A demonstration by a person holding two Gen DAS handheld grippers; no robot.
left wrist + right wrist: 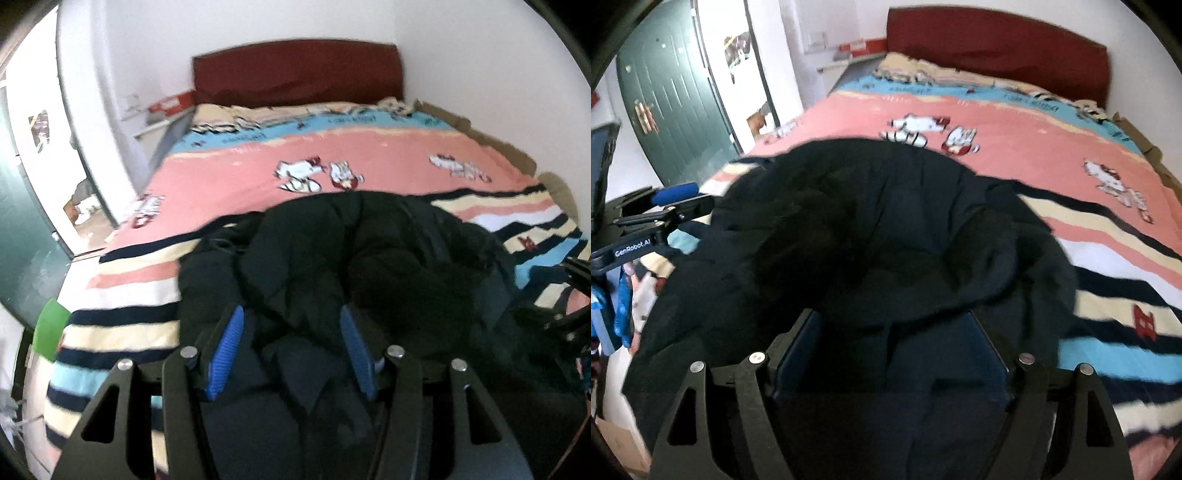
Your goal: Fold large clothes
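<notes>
A bulky black padded jacket (369, 258) lies bunched in a heap on the near part of the bed (240, 166), over the striped end of the cartoon-print cover. The left gripper (291, 321) hangs above its near edge with blue fingers (231, 343) apart and cloth bulging up between them, though whether the pads press on it I cannot tell; the right gripper (897, 325) has its fingers spread wide with dark fabric between them, and the grip there is likewise unclear. To do this step well, each hand should probably pinch one layer at matching corners and spread the jacket flat before any fold, since thick padding slips and traps creases.
</notes>
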